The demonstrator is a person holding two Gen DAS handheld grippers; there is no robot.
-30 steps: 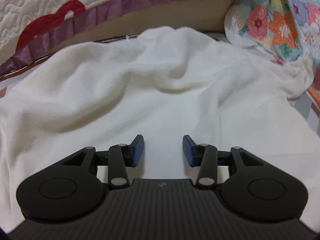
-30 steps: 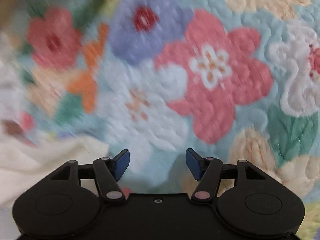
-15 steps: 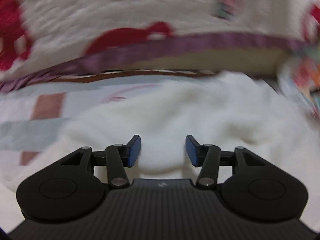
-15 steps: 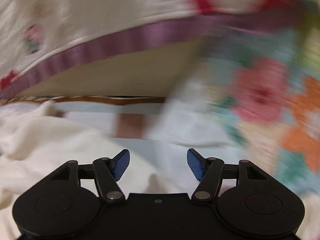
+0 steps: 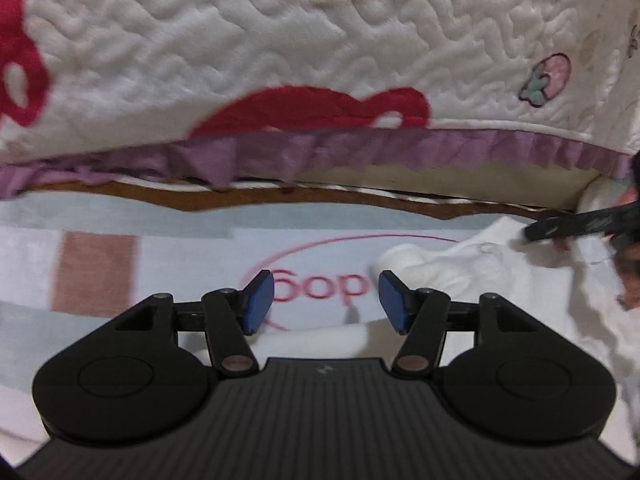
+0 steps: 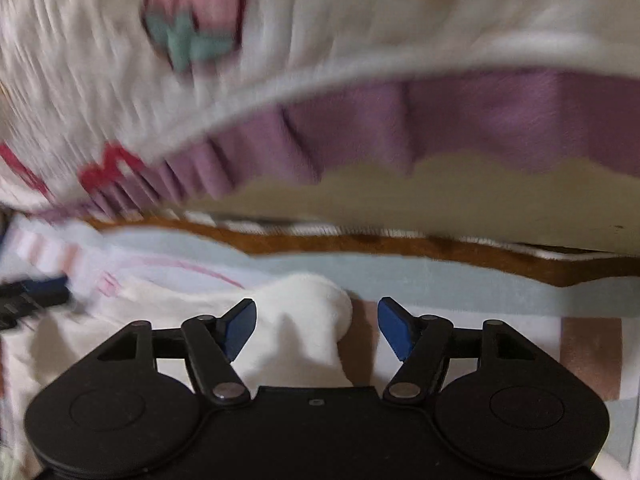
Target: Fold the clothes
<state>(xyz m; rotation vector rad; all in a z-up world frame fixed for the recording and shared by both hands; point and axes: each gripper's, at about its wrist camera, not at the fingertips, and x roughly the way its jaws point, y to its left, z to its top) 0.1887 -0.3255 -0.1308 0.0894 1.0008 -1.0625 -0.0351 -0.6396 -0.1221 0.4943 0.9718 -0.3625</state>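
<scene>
Fingers first, from the left wrist view: the left gripper (image 5: 326, 300) is spreading its blue fingers (image 5: 259, 300), nothing between them, only the printed bed sheet (image 5: 180, 264) with its pink lettering below. The cream garment (image 5: 460, 276) lies just right of the fingers, its rumpled edge bunched up; I judge the gripper is lining up on that left edge to pinch it. Far right, the right gripper (image 5: 576, 226) shows as a dark blur over the same cloth. Beyond, the quilted bedspread (image 5: 280, 40) with its purple frill hangs over the far edge.

Over to the right wrist view: right gripper (image 6: 316, 330) widening too, and a corner of the cream garment (image 6: 304, 320) sits between the fingers (image 6: 396, 330), but they are not pressing it. That corner looks like the chosen hold, one gripper per end so the cloth can be lifted evenly.
</scene>
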